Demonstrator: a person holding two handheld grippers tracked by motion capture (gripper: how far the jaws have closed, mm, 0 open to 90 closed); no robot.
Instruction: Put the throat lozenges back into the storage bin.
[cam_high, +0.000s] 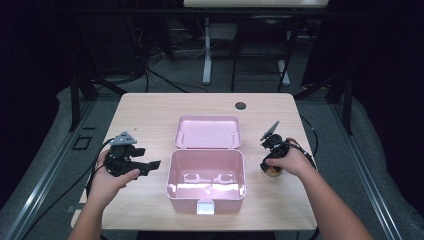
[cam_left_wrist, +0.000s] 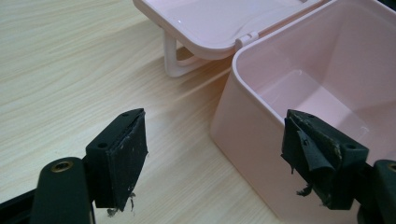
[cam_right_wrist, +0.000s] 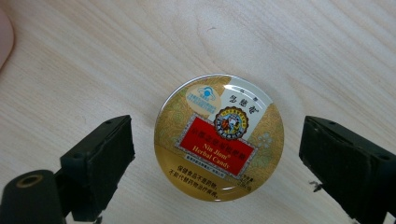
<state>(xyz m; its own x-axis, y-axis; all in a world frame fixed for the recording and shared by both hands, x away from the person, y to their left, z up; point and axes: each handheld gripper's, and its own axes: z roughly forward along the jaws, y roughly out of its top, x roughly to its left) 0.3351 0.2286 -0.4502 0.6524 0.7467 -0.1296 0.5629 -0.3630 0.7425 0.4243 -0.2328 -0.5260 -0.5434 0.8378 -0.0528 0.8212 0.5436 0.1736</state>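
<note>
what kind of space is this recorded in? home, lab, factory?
Most likely a lab or data-collection studio. A small light wooden table stands alone on a grey floor, black curtains hang around it, and loose cables run across the floor behind, near the metal legs of another desk.

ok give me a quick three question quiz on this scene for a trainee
1. True or false: the pink box has its lid open.
2. Which thing lies on the table between the right gripper's jaws? A) a round candy tin B) a spoon C) a cup
3. Fill in: the left gripper, with nothing between its jaws, is ____.

Key
1. True; the lid lies folded back.
2. A; the candy tin has a gap to each jaw.
3. Open.
</note>
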